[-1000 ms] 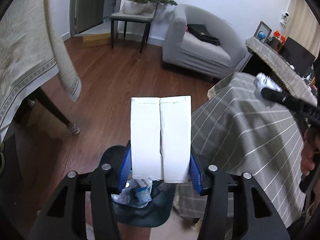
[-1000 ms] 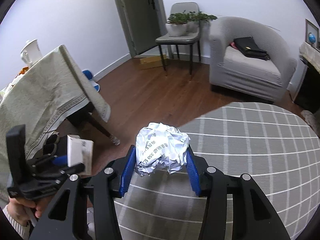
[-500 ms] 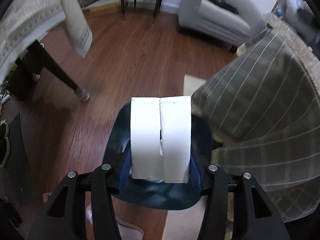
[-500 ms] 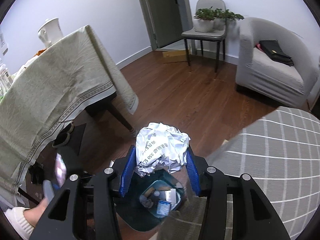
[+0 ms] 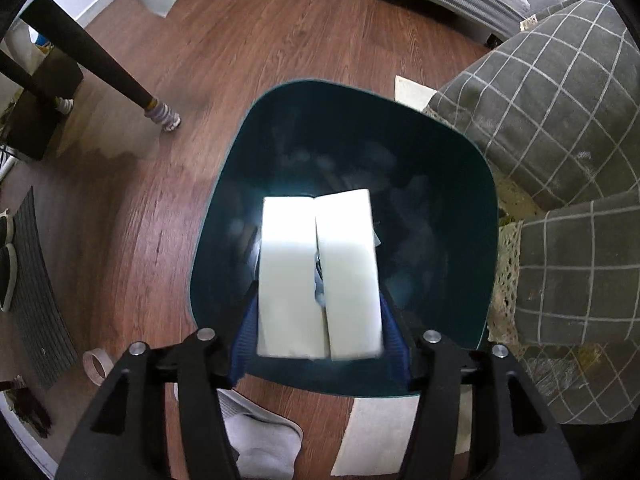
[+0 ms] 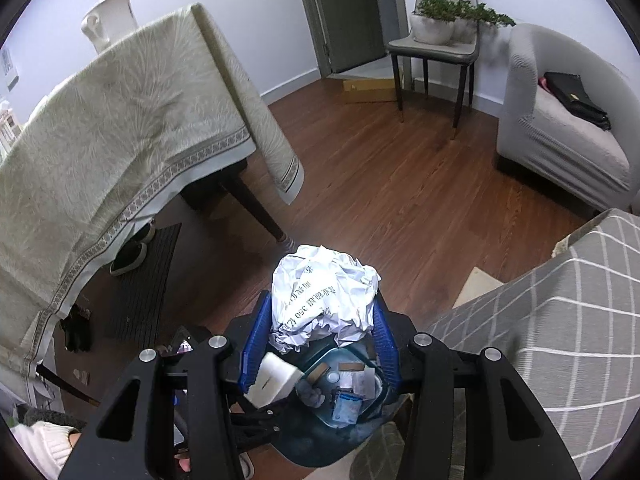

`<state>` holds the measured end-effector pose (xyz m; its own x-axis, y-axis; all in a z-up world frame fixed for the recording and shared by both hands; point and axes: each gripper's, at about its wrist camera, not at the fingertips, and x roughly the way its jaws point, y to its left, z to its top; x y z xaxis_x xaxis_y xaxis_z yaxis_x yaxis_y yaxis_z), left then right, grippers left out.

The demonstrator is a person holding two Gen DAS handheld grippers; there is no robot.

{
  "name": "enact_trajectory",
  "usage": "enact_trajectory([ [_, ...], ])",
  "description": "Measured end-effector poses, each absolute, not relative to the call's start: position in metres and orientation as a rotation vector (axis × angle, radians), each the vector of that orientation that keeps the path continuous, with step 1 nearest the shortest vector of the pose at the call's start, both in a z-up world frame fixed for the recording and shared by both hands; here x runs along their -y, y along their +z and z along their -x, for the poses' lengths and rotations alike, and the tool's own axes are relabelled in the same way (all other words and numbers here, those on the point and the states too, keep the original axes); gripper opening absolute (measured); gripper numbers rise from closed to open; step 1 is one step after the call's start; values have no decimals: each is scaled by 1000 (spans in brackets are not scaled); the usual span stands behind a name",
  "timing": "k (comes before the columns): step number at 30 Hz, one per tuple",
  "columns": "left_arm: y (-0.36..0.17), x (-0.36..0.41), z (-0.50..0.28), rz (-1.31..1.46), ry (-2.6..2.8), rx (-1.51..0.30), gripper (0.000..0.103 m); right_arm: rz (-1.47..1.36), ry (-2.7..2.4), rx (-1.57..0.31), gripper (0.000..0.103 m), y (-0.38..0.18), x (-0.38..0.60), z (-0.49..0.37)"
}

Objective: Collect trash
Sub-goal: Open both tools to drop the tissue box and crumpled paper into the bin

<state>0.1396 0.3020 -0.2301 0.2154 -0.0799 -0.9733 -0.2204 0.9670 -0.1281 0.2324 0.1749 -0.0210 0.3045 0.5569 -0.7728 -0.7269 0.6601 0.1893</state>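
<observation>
The crumpled paper ball [image 6: 325, 295] carries printed black characters, upside down in the right wrist view; only the number "350" reads clearly among them. The white carton [image 5: 318, 276] shows no legible print.

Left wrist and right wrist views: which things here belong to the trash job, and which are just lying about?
Job: white box in left gripper; paper ball in right gripper; bin.

Lying about: tape roll, shoes, handbag, plant.

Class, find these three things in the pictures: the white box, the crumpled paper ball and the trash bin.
white box [image 5: 318, 276], left wrist view, middle of its top face
crumpled paper ball [image 6: 324, 296], right wrist view, printed front
trash bin [image 5: 452, 132], left wrist view, far right rim
</observation>
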Motion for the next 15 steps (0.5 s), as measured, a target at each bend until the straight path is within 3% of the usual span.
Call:
enact_trajectory([
  [2, -227, -302, -138, 254, 95, -1351, 68, 223, 857, -938, 49, -27, -180, -231],
  [5, -215, -304, -135, 238, 96, -1314, 69, 237, 851, -953, 49, -36, -186, -231],
  [15, -142, -334, -115, 272, 192, -1126, 54, 299, 812, -1052, 48, -84, -209, -226],
])
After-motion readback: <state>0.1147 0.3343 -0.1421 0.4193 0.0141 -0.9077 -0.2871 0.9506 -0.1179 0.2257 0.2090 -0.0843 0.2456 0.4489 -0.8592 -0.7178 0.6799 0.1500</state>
